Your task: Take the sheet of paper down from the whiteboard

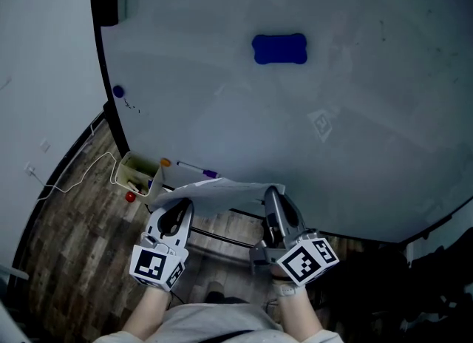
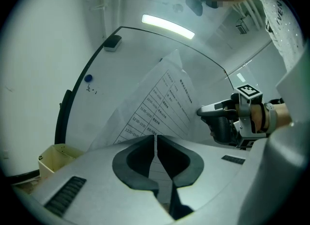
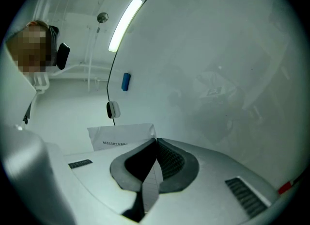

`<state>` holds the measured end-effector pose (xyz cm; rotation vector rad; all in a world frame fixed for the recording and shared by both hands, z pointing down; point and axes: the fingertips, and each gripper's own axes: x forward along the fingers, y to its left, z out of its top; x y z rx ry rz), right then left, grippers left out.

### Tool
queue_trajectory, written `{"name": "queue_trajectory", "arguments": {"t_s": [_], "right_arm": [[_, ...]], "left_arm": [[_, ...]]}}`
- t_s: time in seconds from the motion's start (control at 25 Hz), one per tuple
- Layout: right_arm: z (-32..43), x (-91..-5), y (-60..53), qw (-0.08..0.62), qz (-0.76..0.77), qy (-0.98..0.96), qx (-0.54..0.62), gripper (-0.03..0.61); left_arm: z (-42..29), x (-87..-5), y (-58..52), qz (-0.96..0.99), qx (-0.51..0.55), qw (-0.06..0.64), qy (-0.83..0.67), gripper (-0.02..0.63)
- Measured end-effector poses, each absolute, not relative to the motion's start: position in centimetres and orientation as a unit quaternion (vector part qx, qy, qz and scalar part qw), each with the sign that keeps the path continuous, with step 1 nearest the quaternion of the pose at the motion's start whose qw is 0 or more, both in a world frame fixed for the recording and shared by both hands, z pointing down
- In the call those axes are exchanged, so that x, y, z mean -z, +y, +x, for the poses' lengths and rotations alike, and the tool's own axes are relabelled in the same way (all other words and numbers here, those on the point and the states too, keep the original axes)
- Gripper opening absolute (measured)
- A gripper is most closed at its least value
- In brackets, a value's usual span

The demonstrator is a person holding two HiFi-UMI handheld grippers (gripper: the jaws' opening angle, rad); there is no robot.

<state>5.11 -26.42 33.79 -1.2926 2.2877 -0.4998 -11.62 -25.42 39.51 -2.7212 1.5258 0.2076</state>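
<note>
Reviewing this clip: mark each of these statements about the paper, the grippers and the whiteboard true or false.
1. The left gripper and right gripper are both shut on the sheet of paper. True.
2. The sheet lies flat against the whiteboard. False: it is off the board, held between the two grippers.
3. A blue eraser sits on the whiteboard. True.
4. The small round magnet is red. False: it is blue.

Whiteboard [image 1: 332,75] close ahead, yellow bin [image 1: 135,173] lower left
</note>
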Motion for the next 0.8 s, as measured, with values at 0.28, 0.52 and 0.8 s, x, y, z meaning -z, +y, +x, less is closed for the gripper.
{"name": "queue_trajectory", "arguments": {"t_s": [0.28, 0.52, 0.8], "right_arm": [[4.4, -34.1, -23.9, 0.218, -0.498, 0.820, 0.179, 0.018], [4.0, -34.4, -21.9, 0.203, -0.516, 0.813, 0.175, 0.018], [4.3, -34.4, -19.6, 0.196, -0.532, 0.805, 0.172, 0.018]], "left_arm": [[-12.8, -39.3, -23.9, -0.880, -0.064, 0.001, 0.470, 0.031], [-12.8, -38.9, -22.7, -0.892, -0.062, 0.002, 0.448, 0.030], [-12.2, -38.7, -21.1, -0.901, -0.065, -0.001, 0.428, 0.031]]}}
